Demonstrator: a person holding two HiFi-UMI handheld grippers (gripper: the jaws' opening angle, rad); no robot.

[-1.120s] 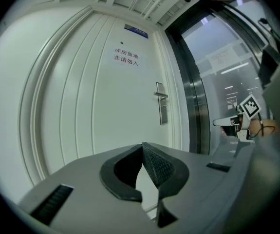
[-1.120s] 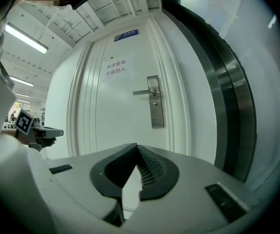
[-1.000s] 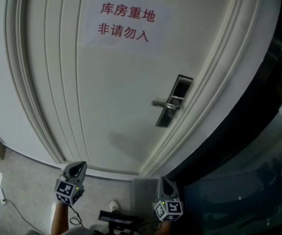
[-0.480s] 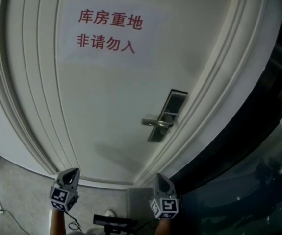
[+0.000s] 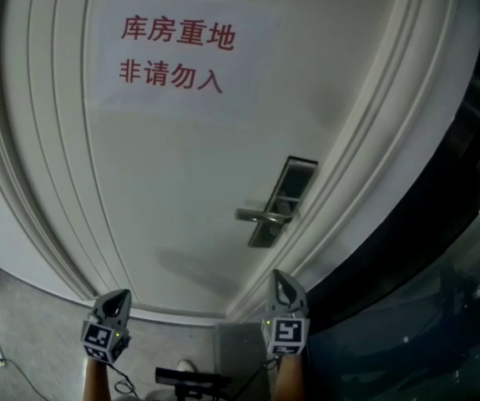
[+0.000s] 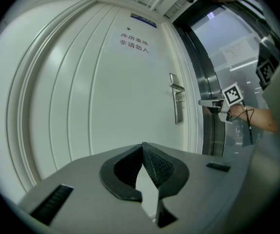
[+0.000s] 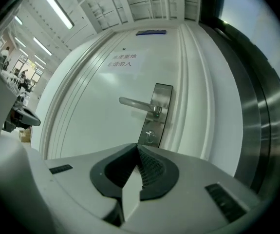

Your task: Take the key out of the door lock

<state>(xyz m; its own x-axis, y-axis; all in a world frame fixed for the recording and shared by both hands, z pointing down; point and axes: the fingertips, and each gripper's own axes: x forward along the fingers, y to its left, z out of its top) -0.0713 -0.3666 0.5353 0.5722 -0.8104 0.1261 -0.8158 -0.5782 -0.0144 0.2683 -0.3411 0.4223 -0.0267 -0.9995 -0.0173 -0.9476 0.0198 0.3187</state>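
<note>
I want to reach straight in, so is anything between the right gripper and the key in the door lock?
Nothing visible does. The key sits in the lock plate under the handle, with only open air between it and the right gripper. The handle juts out above the key, not across the path.

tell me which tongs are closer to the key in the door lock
Right. The right tongs face the key, which sits just under the handle ahead of them; the left tongs are farther left, facing the plain door panel.
</note>
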